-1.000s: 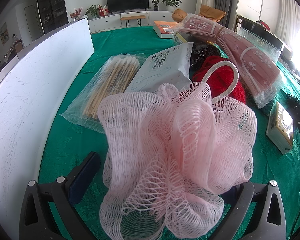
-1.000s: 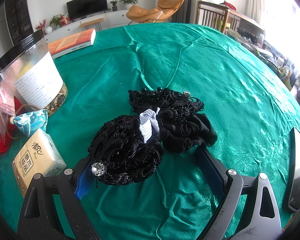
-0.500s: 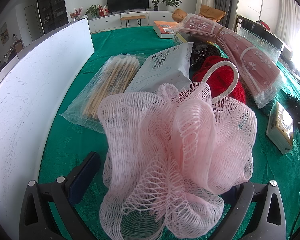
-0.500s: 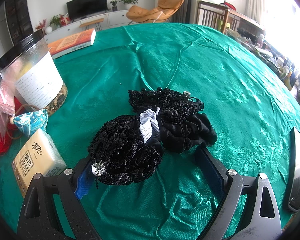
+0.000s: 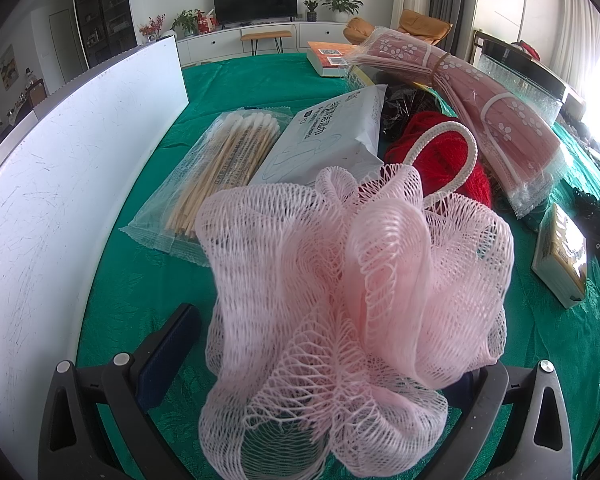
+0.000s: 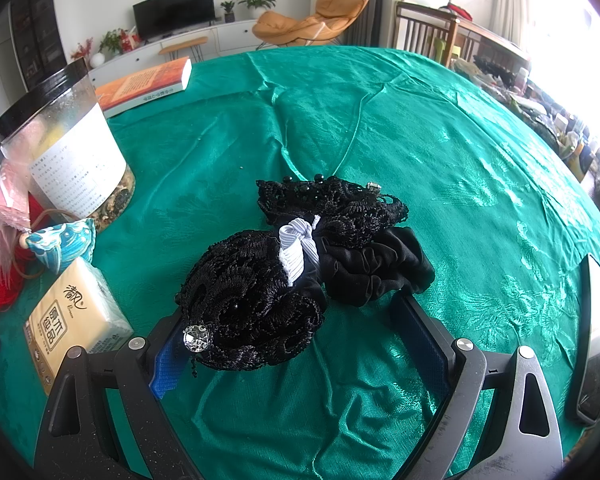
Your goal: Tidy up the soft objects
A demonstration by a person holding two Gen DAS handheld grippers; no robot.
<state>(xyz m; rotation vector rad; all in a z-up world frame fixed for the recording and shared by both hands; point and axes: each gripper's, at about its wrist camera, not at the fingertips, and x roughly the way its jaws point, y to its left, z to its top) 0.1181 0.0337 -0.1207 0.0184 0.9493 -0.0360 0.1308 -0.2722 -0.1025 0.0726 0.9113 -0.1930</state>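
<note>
Left gripper [image 5: 320, 364]: jaws spread, pink mesh loofah [image 5: 352, 292] bulging between them, uncompressed; judged staged for pickup.
Right gripper [image 6: 296, 332]: jaws apart, straddling black lace hair accessories [image 6: 300, 264]; unclamped.
Beyond loofah: red yarn [image 5: 444, 160].

A pink mesh bath pouf [image 5: 352, 300], puffed into loose netted folds with a white cord loop [image 5: 444, 152] rising from its top, sat on the green cloth close in front of the left wrist camera, filling the space between that gripper's spread fingers. Behind it lay a ball of red yarn [image 5: 448, 160], partly hidden by the pouf. In the right wrist view a heap of black lace hair pieces [image 6: 260, 300] with a clear rhinestone and a white striped bow [image 6: 296, 248] lay touching a black fabric scrunchie [image 6: 376, 268] on its right.
</note>
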